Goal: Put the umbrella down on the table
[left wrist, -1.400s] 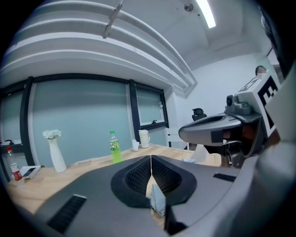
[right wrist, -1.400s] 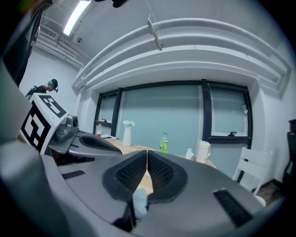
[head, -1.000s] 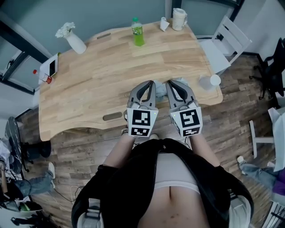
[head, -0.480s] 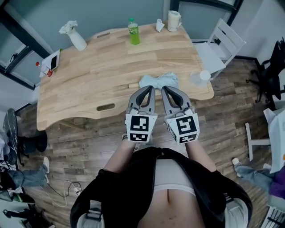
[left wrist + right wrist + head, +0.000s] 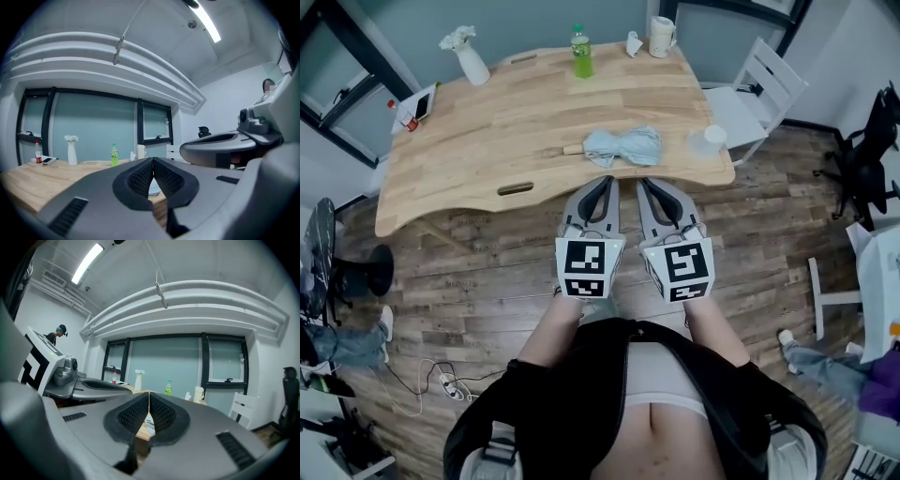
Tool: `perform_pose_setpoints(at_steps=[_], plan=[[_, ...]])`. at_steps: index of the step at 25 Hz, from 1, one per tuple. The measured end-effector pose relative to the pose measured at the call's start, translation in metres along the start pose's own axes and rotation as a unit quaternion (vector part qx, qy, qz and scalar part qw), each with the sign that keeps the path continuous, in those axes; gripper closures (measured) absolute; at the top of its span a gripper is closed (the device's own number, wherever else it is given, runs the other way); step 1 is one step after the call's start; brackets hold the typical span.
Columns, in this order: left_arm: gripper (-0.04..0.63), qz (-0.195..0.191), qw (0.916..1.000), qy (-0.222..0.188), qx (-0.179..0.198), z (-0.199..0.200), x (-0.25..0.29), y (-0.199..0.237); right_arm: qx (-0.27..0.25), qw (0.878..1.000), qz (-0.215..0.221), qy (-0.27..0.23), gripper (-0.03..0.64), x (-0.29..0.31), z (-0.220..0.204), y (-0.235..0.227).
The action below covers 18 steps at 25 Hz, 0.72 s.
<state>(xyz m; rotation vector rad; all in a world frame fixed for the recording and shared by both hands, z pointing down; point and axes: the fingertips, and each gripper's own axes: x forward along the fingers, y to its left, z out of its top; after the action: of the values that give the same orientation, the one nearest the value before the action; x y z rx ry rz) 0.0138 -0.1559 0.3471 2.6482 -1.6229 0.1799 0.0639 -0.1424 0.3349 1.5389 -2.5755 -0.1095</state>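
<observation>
No readable text or numbers, bottle (image 5: 580, 52) label too small, cube markers (image 5: 590, 269) only black-and-white patterns — no letters

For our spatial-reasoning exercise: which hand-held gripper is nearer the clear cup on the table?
Right. In the head view, the right hand-held gripper is just off the table edge, below-left of the cup; the left hand-held gripper sits beside it, farther left.

Plank floor (image 5: 469, 272), white chair (image 5: 733, 108), teal wall (image 5: 525, 23).

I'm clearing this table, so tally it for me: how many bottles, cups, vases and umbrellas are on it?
Bottles: 2, green bottle, red-capped bottle
Cups: 2, mug, clear cup
Vase: 1
Umbrella: 1
Total: 6
</observation>
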Motion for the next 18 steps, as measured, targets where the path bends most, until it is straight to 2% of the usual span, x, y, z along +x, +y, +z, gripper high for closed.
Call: perform_pose_setpoints(at_steps=[8,18], plan=[[0.588,0.012,0.9999,-0.011,0.006,0.006,-0.051,-0.043,-0.003,1.0,0.009,-0.011,0.586,-0.061,0.003,0.012],[0.588,0.004,0.9999,-0.014,0.006,0.006,-0.075,-0.061,-0.002,1.0,0.014,-0.018,0.586,-0.083,0.009,0.026]])
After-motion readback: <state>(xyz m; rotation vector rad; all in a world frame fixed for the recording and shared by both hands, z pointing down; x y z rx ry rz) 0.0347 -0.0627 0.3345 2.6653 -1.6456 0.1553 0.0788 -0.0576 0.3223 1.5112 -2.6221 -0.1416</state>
